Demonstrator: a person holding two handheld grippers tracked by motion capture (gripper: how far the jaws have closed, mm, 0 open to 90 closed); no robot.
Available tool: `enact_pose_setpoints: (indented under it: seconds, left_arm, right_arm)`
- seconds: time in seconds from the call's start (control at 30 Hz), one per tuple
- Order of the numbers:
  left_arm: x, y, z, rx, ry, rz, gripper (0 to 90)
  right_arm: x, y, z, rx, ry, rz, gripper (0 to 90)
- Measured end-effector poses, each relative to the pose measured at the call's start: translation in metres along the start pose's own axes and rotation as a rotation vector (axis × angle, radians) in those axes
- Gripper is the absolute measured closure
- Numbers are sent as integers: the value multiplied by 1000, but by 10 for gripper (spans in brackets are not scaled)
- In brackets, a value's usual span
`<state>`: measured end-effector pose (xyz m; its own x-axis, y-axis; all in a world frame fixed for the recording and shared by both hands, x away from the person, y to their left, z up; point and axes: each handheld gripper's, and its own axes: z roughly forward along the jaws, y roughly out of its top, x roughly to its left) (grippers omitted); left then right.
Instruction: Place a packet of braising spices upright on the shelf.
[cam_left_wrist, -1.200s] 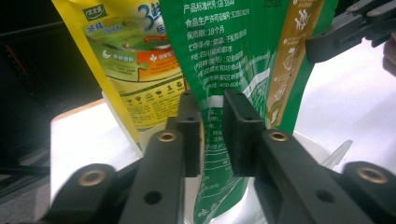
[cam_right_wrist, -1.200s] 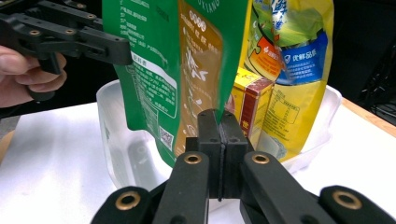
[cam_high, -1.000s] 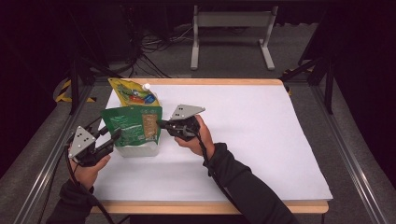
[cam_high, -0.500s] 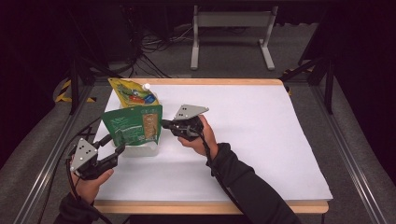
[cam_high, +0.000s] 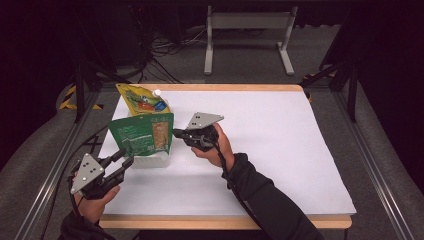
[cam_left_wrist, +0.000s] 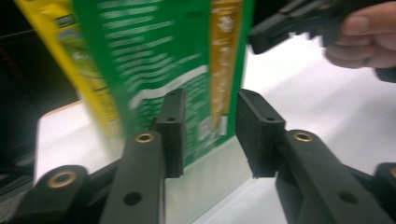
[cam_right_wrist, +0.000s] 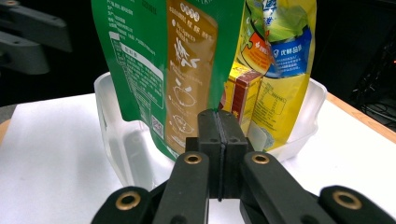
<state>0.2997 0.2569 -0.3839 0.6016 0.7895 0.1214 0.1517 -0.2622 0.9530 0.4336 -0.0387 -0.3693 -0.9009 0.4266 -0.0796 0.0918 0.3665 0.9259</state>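
A green pouch stands upright in a translucent white bin at the table's left. My right gripper is shut on the pouch's right edge. A yellow spouted pouch leans in the bin behind it, beside a small red and yellow box. My left gripper sits at the bin's near left corner. Its jaws have just been closing and stand apart, with nothing between the pads.
The white sheet covers the table, with wide free room right of my right hand. The wooden table edge runs along the near side. Metal rails flank the table on the left.
My left gripper has drawn back from the green pouch toward the table's near edge. The pouch now stands more upright. The right gripper has stayed put.
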Motion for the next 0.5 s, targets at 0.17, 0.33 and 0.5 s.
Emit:
enact_pose_setpoints:
  seconds: [0.17, 0.33, 0.5]
  left_arm:
    - [-9, 1, 10, 23, -29, 15, 672]
    - [-16, 1, 19, 48, -54, 31, 660]
    - [-19, 1, 25, 61, -67, 37, 622]
  right_arm:
    - [-1, 0, -4, 1, -1, -2, 900]
    - [-5, -2, -14, 19, -13, -10, 900]
    - [-9, -3, -28, 48, -39, -38, 899]
